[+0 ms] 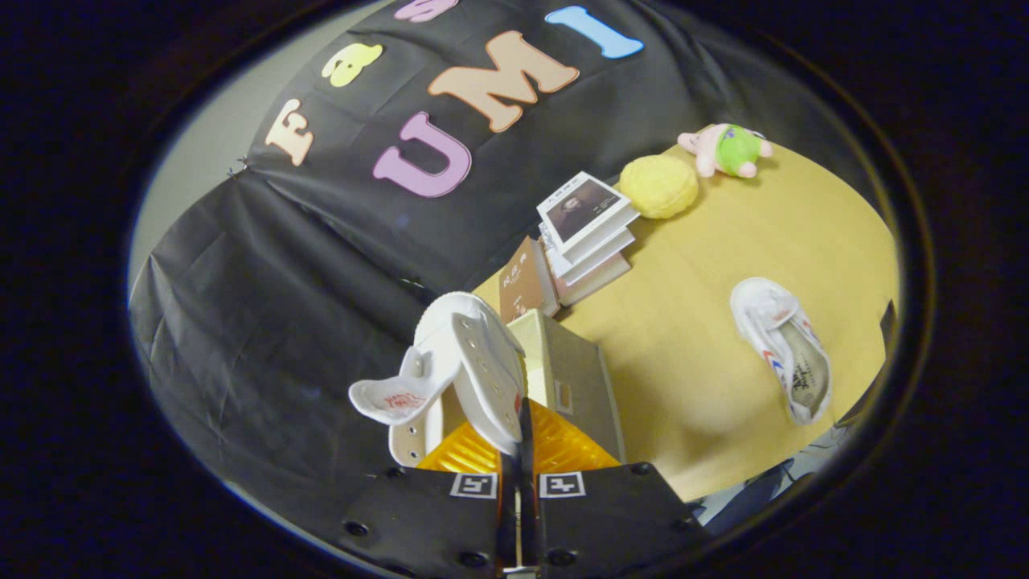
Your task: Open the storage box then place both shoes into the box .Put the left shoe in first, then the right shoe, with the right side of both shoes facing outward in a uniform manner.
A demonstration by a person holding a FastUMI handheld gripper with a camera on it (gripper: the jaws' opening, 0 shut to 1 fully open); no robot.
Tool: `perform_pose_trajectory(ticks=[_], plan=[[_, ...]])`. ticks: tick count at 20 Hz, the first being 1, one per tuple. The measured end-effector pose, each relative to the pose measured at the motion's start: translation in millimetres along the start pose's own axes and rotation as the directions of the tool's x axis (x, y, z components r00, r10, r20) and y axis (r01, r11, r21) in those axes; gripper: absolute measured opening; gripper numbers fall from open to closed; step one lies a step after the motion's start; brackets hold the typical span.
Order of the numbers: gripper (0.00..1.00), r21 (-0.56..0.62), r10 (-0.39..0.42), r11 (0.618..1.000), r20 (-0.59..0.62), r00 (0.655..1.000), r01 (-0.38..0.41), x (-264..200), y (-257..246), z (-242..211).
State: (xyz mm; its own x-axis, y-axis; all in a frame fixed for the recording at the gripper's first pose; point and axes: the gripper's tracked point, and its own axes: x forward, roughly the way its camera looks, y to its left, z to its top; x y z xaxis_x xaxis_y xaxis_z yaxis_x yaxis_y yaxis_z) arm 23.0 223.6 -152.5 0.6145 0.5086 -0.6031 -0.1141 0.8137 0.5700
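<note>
The claw (521,450) sits nearest, its two fingers drawn together on a thin edge of the white shoe (466,362), seemingly the upper beside the eyelets, with almost no gap between them. That shoe hangs tilted in the air ahead of the fingers, tongue (394,398) flopped out to one side and toe pointing away, above the storage box (575,386).

The wooden surface (723,338) is the largest thing, running off beyond the box. The box stands just ahead of the fingers; its pale wall looks stiff, and I judge it light enough to slide if nudged. Whether it is open I cannot tell.

Beyond the box, a stack of books (583,233) stands with a brown book (522,285) leaning beside it. The second shoe (784,350) lies on its side on the surface, well apart from the box.

Both shoes look like soft canvas with a rubber sole: light, but floppy. A pinch on the canvas edge lets the shoe swing and twist, so its facing may drift during lowering. The firmer heel collar or the sole edge would likely give a steadier hold on the second shoe.

Smallest, at the far end, are a yellow knitted ball (659,186) and a small plush toy (727,150).
</note>
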Motion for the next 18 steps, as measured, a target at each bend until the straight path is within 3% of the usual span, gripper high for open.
perform_pose_trajectory(ticks=[4, 9, 14, 18], plan=[[0.06, -0.005, -0.029, 1.0, -0.059, 0.998, 0.029, 55.6, 30.3, -26.7], [0.05, -0.044, -0.163, 0.986, -0.089, 0.983, 0.16, 113.6, 26.5, -61.6], [0.05, -0.081, -0.268, 0.963, -0.173, 0.948, 0.257, 153.0, 13.6, -96.0], [0.05, -0.079, -0.358, 0.934, -0.164, 0.919, 0.349, 165.8, 1.8, -101.4]])
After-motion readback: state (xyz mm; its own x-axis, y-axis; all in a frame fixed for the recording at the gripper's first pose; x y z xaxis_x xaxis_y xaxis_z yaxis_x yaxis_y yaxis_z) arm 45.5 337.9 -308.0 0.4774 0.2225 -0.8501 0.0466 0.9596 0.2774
